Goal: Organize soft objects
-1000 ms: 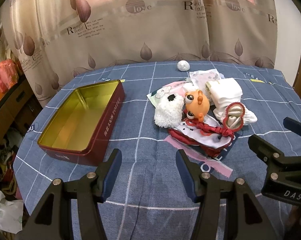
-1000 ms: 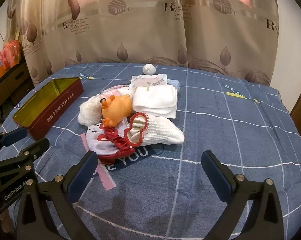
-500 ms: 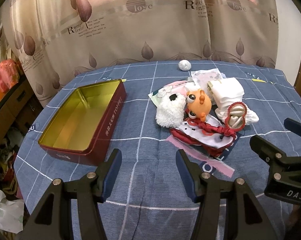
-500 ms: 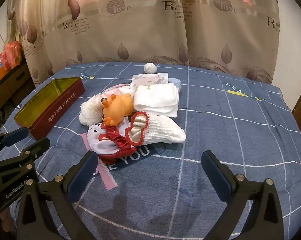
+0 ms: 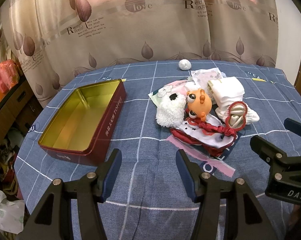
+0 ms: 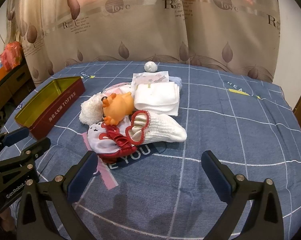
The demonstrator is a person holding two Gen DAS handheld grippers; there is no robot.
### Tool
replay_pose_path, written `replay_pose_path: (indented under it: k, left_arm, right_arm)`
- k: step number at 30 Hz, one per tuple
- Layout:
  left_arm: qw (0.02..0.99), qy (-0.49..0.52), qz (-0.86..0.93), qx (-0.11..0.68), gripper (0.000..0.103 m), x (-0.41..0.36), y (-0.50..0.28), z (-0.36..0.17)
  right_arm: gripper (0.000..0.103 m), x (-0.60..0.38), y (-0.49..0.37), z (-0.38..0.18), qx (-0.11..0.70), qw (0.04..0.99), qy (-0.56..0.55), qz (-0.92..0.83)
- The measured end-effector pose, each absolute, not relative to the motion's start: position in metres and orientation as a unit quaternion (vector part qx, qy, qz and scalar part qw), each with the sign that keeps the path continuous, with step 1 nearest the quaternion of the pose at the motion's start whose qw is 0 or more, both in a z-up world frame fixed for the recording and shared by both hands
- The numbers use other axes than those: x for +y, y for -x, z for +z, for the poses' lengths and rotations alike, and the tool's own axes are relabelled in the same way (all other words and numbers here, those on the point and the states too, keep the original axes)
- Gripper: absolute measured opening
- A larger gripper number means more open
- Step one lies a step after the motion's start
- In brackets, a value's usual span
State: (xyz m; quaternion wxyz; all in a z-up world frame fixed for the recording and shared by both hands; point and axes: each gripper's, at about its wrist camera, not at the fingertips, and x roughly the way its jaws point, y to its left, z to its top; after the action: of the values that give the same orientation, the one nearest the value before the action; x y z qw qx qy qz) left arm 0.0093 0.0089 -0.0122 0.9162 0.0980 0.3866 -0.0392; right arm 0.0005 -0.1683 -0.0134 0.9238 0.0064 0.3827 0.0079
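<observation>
Blue tablecloth (image 6: 220, 124): tin (image 5: 80, 118) left, soft pile (image 6: 138, 120) centre, near edge bare.

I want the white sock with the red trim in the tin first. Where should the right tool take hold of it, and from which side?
Judging from its pose, grip the white sock across its plain knit body, behind the red-trimmed cuff, coming down from above with the open right tool. That half lies flat on the tablecloth, away from the orange toy and the red-and-white cloth crowding the cuff.
</observation>
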Motion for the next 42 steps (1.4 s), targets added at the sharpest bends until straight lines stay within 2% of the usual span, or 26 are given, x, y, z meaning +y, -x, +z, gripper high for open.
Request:
replay_pose_path:
  k: [29, 42]
  left_arm:
    - [0.914, -0.100, -0.042, 0.391, 0.058, 0.014, -0.011, -0.016]
    - [0.910, -0.081, -0.029, 0.405, 0.058, 0.038, -0.024, -0.025]
  right_arm:
    - [0.102, -0.169, -0.001, -0.014, 0.385, 0.923, -0.011, 0.011]
    - [0.102, -0.183, -0.010, -0.015, 0.404, 0.914, -0.048, 0.001]
